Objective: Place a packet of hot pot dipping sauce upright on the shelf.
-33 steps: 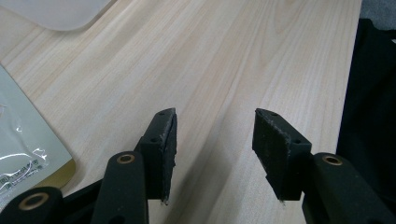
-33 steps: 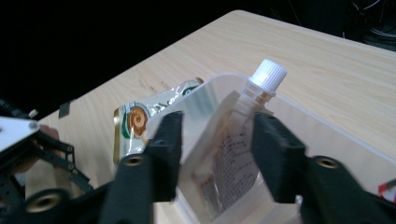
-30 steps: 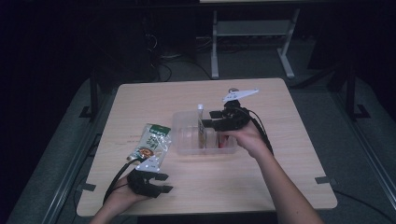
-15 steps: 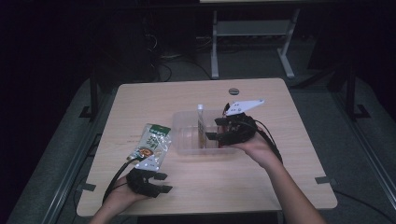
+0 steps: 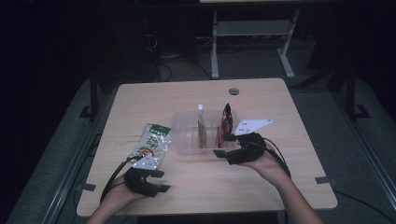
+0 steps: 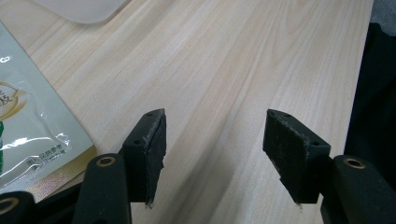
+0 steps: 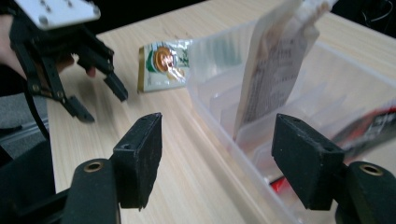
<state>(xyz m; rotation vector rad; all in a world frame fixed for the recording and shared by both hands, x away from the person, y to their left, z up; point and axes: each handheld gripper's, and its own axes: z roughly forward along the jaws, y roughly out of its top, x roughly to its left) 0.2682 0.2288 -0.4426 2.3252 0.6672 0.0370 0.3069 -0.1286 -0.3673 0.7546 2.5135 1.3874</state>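
The clear plastic bin point(image 5: 187, 140) sits at the table's point(image 5: 280, 186) centre, holding an upright pale packet point(image 5: 201, 128) and a red packet point(image 5: 226, 119). The right gripper point(image 5: 223, 145), jaws apart and empty, hovers at the bin's near right corner. The green pouch point(image 5: 152, 143) lies flat just left of the bin, with the left gripper point(image 5: 161, 180) near it, jaws spread and empty.

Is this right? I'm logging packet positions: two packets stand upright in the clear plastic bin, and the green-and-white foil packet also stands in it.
Not quite. The green-and-white foil packet lies flat on the light wooden table, left of the clear plastic bin, as the high view shows. The pale packet and red-and-black packet do stand upright in the bin.
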